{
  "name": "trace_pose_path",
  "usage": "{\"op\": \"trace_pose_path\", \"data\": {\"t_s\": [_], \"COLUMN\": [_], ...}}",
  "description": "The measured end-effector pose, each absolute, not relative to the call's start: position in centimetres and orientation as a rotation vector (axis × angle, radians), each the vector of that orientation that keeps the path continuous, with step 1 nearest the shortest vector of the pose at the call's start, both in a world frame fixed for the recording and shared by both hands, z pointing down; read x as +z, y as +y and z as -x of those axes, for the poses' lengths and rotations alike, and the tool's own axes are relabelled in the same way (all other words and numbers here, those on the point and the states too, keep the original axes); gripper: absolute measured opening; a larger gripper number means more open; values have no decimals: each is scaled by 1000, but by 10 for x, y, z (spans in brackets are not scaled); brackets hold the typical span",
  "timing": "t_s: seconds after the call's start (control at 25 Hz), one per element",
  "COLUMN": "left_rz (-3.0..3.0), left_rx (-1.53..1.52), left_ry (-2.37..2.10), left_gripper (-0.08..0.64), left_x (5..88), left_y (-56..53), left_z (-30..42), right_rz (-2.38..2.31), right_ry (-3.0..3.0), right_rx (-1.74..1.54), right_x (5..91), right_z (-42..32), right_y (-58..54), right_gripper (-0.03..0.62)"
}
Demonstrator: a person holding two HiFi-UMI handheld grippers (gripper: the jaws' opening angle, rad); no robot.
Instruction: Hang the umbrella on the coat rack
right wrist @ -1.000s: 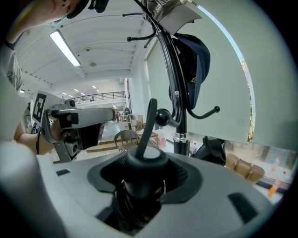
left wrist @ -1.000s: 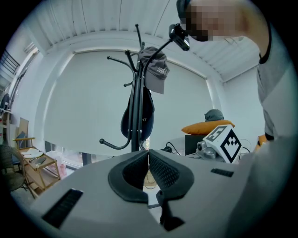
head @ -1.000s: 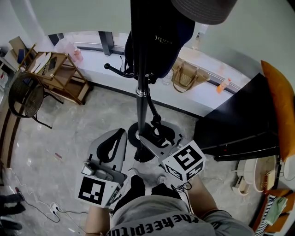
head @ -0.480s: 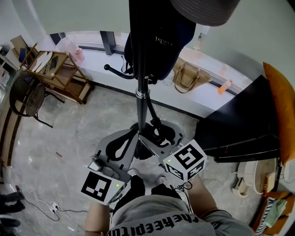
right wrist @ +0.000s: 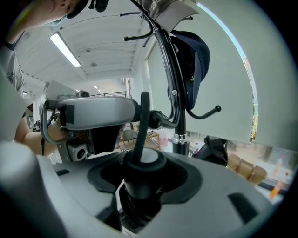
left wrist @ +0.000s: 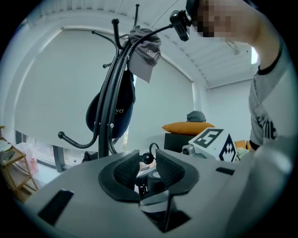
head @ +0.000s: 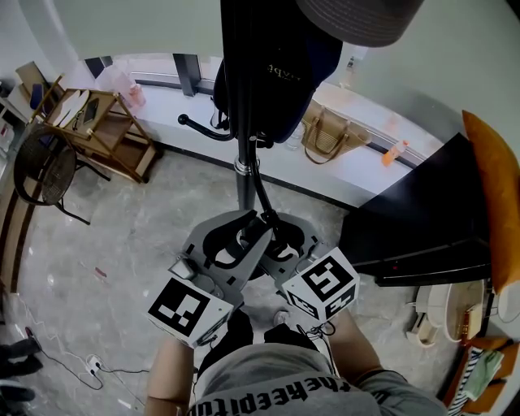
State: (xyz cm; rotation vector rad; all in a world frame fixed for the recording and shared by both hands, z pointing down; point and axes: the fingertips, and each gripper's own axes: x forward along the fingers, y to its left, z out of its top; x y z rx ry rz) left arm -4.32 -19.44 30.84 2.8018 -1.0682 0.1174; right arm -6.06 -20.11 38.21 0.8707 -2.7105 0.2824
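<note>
my right gripper [right wrist: 144, 173] clenches one folded black umbrella [right wrist: 139, 186], a smooth cylinder at lower centre, its thin strap loop [right wrist: 142, 121] rising. my left gripper [left wrist: 148, 168] stands released, ribbed pads apart, the loop showing in the gap. just behind, the slim black metal coat rack [head: 244, 175] carries two items at top centre: a navy cap [head: 284, 73] and a grey hat [head: 361, 20].

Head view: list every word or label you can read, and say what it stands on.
"thekeepitu": on the person's grey shirt, ends possibly hidden.
White print on the dark item hanging on the coat rack: too blurred to read.
</note>
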Motion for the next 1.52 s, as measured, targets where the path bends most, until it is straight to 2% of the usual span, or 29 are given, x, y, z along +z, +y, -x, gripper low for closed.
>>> {"op": "trace_pose_path", "data": {"t_s": [0.2, 0.52, 0.76, 1.52], "left_rz": [-2791, -2712, -2692, -2680], "left_rx": [141, 138, 240, 250], "left_ry": [-1081, -1028, -1078, -1080], "left_gripper": [103, 29, 23, 23], "left_x": [311, 313, 325, 325], "left_y": [-198, -200, -207, -220], "left_z": [38, 43, 48, 48], "right_rz": [-856, -840, -858, -898], "right_ry": [-2705, -2719, -2722, -2742], "right_rx": [270, 275, 311, 326], "right_x": [384, 382, 384, 375], "right_z": [62, 63, 57, 43], "right_y": [-201, -202, -206, -229], "right_gripper": [225, 225, 225, 225]}}
